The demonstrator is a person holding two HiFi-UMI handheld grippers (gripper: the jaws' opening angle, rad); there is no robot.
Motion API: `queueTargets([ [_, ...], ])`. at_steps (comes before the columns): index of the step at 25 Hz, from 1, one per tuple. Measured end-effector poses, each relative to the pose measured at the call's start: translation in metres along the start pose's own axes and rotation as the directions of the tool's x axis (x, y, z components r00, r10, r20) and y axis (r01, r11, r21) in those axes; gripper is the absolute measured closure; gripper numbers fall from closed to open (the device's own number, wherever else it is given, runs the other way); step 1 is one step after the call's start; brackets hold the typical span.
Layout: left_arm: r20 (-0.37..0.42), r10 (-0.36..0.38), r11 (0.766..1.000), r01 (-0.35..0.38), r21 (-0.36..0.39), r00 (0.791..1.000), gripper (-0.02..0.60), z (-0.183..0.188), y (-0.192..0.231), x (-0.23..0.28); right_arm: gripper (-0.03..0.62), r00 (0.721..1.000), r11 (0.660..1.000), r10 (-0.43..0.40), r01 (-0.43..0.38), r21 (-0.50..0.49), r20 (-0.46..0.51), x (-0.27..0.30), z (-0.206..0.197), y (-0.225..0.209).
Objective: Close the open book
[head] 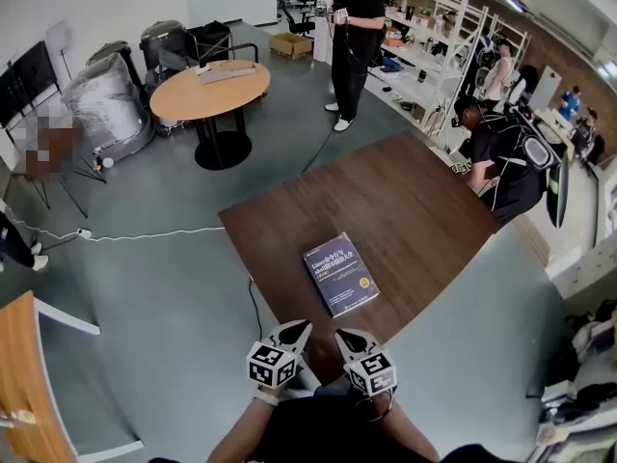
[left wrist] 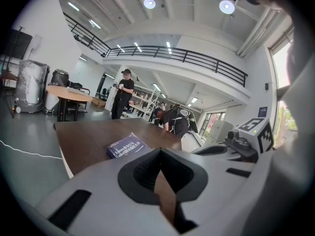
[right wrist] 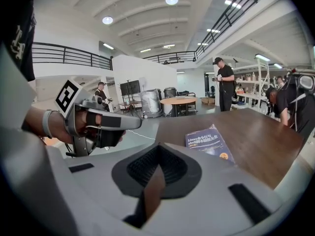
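The table [head: 415,191] is dark brown wood, matt and smooth to its edges. The book [head: 340,273] has a blue paper cover, slightly glossy. The left gripper [head: 297,328] and the right gripper [head: 344,336] are pale grey matt plastic, with black ribbed pads [left wrist: 145,171].

The person is holding the left gripper [head: 292,333] and right gripper [head: 349,337] forward side by side, fingers [right wrist: 157,167] pressed together, empty.

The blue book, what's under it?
The book lies closed and flat on the brown table. The tabletop right beneath it is covered, so I cannot see that part.
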State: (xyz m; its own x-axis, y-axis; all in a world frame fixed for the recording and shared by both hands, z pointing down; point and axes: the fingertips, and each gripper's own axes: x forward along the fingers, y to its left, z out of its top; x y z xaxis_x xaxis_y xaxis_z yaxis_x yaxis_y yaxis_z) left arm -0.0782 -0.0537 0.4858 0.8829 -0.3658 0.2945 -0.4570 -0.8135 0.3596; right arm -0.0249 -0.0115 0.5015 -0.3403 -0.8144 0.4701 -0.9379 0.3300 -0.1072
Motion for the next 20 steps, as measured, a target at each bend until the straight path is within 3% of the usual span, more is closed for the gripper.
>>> queueTargets([
  [20, -0.012, -0.001, 1.0, 0.001, 0.009, 1.0, 0.577, -0.007, -0.01, 0.005, 0.606, 1.0, 1.0, 0.015, -0.015, 0.003, -0.01, -0.004, -0.011, -0.002],
])
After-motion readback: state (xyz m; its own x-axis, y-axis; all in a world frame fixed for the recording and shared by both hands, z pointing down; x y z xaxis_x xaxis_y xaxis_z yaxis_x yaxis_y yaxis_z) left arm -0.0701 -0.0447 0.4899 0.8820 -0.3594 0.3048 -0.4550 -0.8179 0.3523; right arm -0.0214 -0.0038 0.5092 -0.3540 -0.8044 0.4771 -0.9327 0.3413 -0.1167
